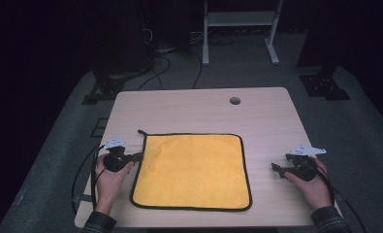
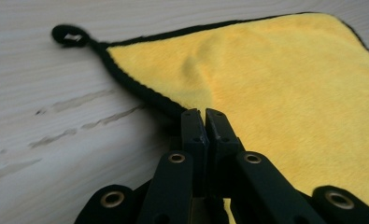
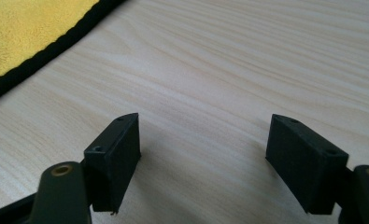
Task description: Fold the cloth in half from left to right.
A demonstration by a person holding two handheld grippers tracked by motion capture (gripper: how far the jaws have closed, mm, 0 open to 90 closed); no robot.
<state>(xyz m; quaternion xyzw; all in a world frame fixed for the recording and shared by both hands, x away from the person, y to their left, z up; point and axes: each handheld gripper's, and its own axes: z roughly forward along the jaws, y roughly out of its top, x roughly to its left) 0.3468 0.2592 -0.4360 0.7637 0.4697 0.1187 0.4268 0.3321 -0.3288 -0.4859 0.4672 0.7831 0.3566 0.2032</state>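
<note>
Your left hand sits at the left edge of the surface, holding the left hand-held gripper, which points toward the yellow cloth. In the left gripper view its two black jaws are pressed together with no gap, and their tips sit right at the cloth's black-trimmed left edge. The hem runs in under the tips and looks pinched between them, so this hand-held gripper is clenched on the cloth's edge. The fabric beside the tips shows a soft ripple, and the hem near them seems slightly raised off the wood.

Past those tips, the cloth's black hanging loop lies flat on the wood at the far left corner. In the high view the loop pokes out from that same corner.

The cloth itself is spread open as a near square in the middle of the surface, toward your side, with black trim all around. A small round hole in the surface lies beyond it, near the far edge.

Your right hand rests well apart from the cloth's right edge, holding the right hand-held gripper. In the right gripper view its jaws stand wide apart over bare wood with nothing between them: released. The cloth's trimmed edge crosses the upper left corner there.
</note>
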